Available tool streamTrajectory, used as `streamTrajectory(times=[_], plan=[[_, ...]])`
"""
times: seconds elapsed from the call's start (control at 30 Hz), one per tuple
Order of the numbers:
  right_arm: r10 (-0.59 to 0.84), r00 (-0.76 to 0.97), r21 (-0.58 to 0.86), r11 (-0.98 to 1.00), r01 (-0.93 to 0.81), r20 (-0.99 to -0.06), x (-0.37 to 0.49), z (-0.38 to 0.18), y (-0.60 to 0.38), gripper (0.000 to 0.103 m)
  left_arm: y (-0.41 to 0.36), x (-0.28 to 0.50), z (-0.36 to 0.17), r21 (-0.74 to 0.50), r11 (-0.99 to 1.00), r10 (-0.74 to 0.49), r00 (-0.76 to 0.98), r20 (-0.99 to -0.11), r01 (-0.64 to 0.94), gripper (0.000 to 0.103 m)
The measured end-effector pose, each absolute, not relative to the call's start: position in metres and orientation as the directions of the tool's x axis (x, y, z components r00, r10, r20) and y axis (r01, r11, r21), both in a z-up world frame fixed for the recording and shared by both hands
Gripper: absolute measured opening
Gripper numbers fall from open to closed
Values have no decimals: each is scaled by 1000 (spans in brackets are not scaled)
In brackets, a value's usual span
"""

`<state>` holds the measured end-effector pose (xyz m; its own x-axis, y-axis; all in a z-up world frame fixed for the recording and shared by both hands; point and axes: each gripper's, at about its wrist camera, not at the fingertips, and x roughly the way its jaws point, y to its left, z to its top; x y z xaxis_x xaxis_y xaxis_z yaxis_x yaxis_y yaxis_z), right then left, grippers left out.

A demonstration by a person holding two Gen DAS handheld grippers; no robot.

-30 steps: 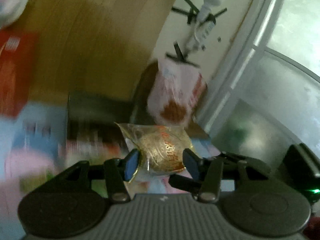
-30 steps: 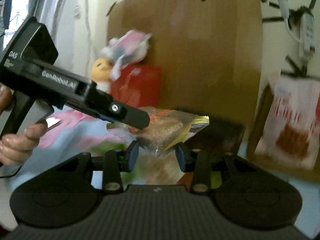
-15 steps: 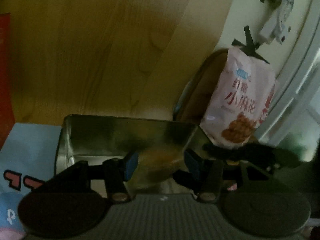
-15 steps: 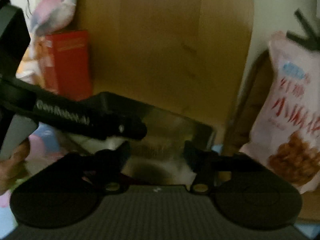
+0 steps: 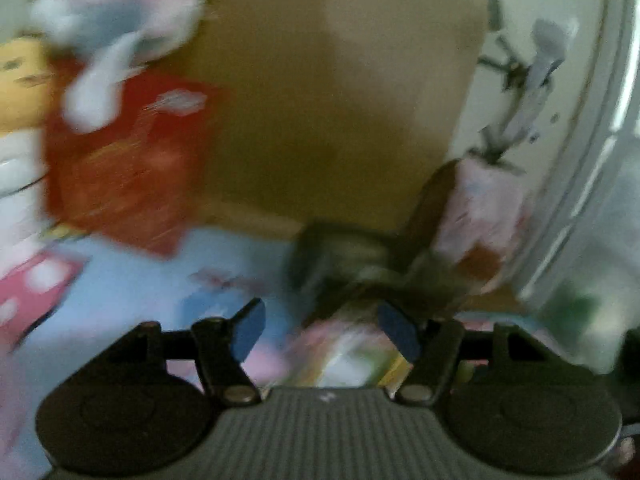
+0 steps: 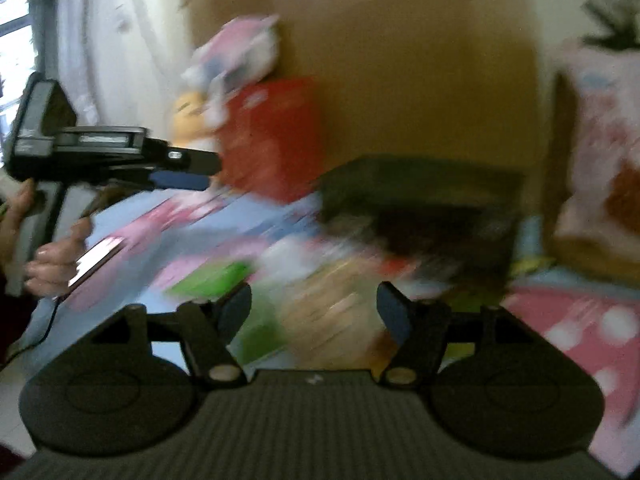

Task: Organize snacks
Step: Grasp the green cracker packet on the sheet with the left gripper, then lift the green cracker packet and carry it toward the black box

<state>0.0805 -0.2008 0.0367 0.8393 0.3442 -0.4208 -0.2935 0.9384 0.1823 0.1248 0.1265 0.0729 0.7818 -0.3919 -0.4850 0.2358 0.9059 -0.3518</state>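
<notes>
plush toys [image 5: 120,24]: far left, piled on top of the red box, all smeared by blur
red box [image 5: 128,160]: upright against the wooden board [image 5: 328,92], its lower edge meeting the blue cartoon-print counter [image 5: 132,280]
left gripper [image 5: 325,330]: fingers spread wide, nothing between them, hovering over the counter; bare blue patch to its left
metal tin [image 6: 420,200]: dark open box sitting at the foot of the board, a bit ahead of both grippers
snack packets [image 6: 320,304]: loose heap on the counter in front of the tin, too blurry to tell apart
right gripper [image 6: 314,310]: also released, empty, right above that heap
pink snack bag [image 6: 600,152]: standing at the far right, just beside the tin, near the window frame [image 5: 592,152]
</notes>
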Motion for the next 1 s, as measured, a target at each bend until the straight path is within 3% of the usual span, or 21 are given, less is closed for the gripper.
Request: streamTrajectory(times=[0.17, 0.37, 0.43, 0.57, 0.63, 1.0], plan=[[417, 781, 139, 905, -401, -465, 100, 27, -130, 65, 168, 103, 33, -492, 863, -404, 738, -540, 112, 65], [375, 772, 56, 912, -405, -514, 166, 26, -92, 65, 174, 122, 16, -630, 773, -482, 713, -510, 72, 63], [364, 762, 51, 914, -402, -535, 181, 24, -87, 65, 166, 130, 11, -627, 776, -487, 699, -524, 70, 58], [378, 735, 74, 909, -411, -563, 169, 16, -72, 63, 162, 134, -2, -620, 782, -489, 672, -556, 57, 37], [370, 744, 50, 909, -414, -556, 159, 15, -65, 63, 165, 124, -3, -612, 788, -484, 677, -554, 63, 34], [435, 725, 99, 884, -457, -534, 41, 7, -78, 63, 115, 34, 4, -526, 822, -533, 617, -579, 217, 33]])
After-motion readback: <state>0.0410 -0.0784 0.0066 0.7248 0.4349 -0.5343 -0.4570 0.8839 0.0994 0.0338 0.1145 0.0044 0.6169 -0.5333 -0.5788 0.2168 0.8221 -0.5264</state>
